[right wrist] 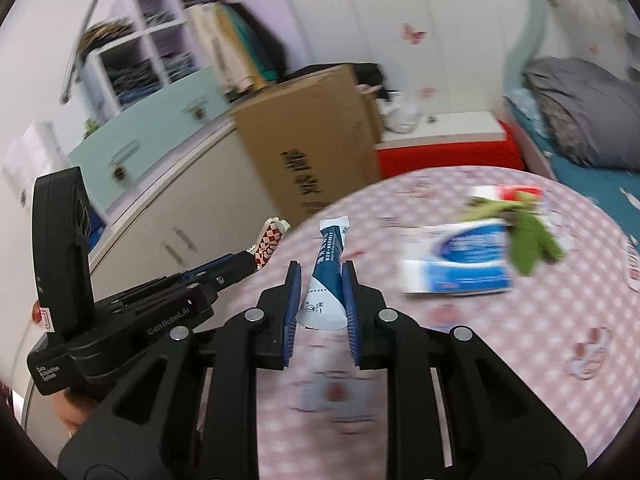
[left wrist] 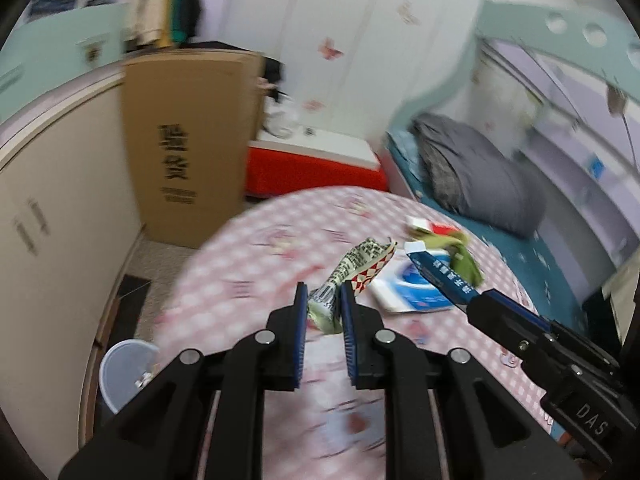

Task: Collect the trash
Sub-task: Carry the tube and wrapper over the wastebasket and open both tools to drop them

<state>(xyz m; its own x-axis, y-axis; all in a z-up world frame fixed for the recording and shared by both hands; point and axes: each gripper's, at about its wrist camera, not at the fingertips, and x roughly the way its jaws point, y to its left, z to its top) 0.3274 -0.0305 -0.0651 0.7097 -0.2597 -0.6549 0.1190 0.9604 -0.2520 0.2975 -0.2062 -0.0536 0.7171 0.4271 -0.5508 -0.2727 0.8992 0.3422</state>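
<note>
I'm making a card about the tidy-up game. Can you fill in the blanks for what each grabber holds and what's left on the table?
left gripper: shut on red-checkered wrapper
right gripper: shut on blue-and-white sachet
still on table: blue-and-white box, green leaves, red-and-white packet
table: round, pink checked cloth
bin: translucent bin on the floor left of the table
picture sharpness: blurry, so the labels can't be read
</note>
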